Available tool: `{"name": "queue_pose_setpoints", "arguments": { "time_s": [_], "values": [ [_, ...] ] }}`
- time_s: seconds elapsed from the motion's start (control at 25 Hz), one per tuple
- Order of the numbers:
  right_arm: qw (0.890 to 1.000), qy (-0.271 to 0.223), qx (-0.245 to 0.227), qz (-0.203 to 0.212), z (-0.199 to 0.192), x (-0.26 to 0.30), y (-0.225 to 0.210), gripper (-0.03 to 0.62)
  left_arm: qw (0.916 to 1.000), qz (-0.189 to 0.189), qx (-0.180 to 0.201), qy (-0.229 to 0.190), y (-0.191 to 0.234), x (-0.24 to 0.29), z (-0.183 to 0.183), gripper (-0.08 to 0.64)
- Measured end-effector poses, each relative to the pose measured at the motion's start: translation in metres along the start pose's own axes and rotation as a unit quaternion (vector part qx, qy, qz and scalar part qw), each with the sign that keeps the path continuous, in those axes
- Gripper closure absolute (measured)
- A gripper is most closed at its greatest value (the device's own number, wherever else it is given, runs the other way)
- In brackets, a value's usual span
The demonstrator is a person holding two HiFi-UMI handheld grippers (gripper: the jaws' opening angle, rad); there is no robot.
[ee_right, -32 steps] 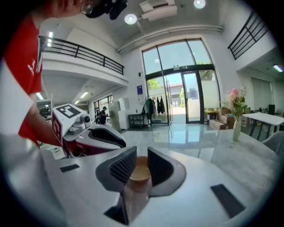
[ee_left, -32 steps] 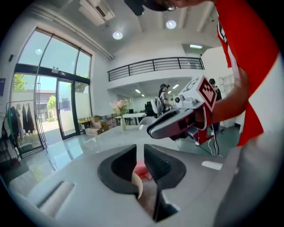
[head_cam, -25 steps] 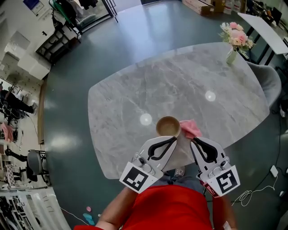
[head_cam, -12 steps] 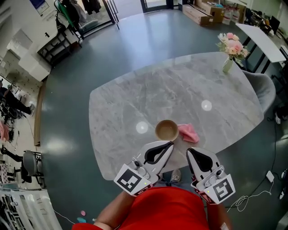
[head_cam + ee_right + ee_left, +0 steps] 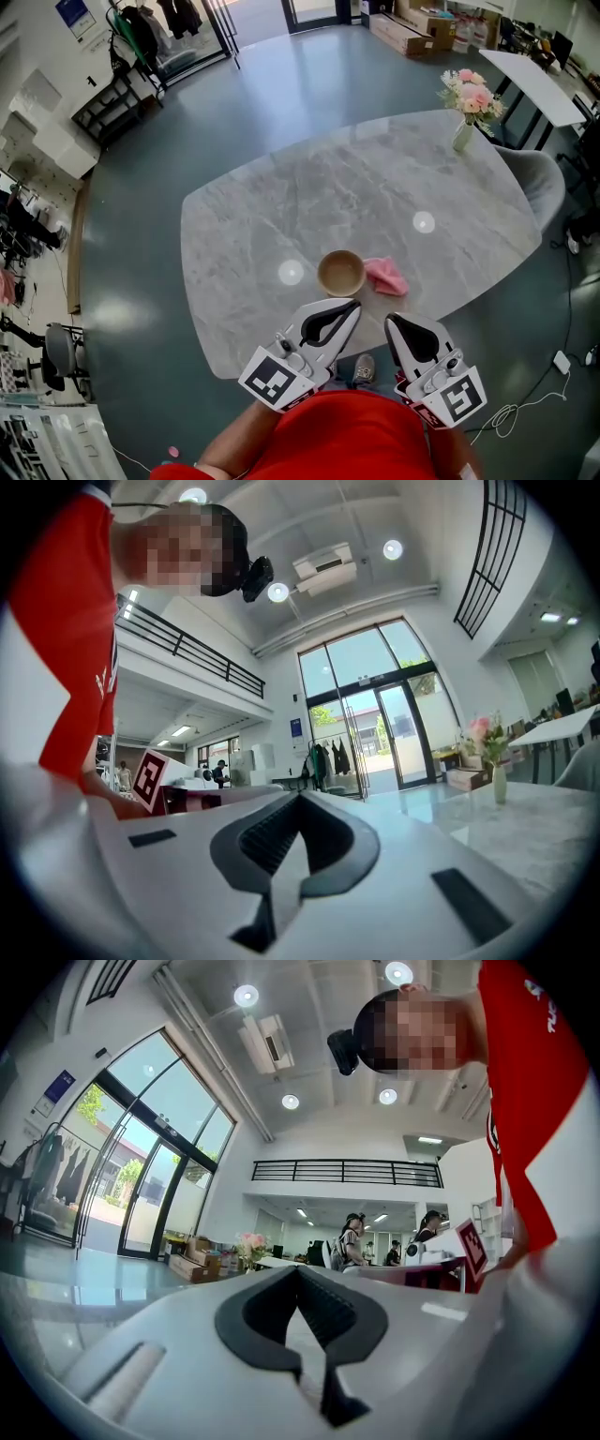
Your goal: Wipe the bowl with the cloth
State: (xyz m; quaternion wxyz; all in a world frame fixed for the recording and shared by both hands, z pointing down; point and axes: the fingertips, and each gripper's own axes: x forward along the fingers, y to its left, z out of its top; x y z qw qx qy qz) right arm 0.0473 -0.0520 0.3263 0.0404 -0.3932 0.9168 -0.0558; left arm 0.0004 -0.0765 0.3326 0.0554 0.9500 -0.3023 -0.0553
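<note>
A tan bowl [image 5: 341, 273] stands upright near the front edge of the grey marble table [image 5: 281, 206]. A crumpled pink cloth [image 5: 385, 276] lies on the table just right of the bowl, touching or nearly touching it. My left gripper [image 5: 351, 306] is shut and empty, held off the table's front edge below the bowl. My right gripper [image 5: 391, 322] is also shut and empty, below the cloth and apart from it. In the left gripper view the gripper [image 5: 298, 1271] points up into the room; the right gripper [image 5: 300, 799] does the same in its own view. Neither view shows bowl or cloth.
A vase of pink flowers [image 5: 466, 105] stands at the table's far right corner, also seen as flowers [image 5: 489, 742] in the right gripper view. A grey chair [image 5: 539, 183] sits by the right edge. A white table [image 5: 539, 80] and boxes stand beyond.
Both grippers have drawn back toward the person, off the table's edge. The right gripper, earlier close to the pink cloth, is now apart from it; the cloth lies on the table.
</note>
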Motion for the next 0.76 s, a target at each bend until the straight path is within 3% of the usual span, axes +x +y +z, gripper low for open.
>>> {"name": "queue_pose_setpoints", "arguments": {
  "time_s": [0.48,0.76],
  "values": [
    [1.000,-0.007,0.001,0.002,0.0041,0.0010,-0.0008,0.591,0.9999,-0.006,0.003,0.014,-0.0052,0.0034,-0.0025,0.554],
    [1.000,-0.008,-0.002,0.001,0.0039,0.0020,0.0000,0.591,0.9998,-0.013,0.013,0.002,-0.0072,0.0038,0.0009,0.554]
  ]
}}
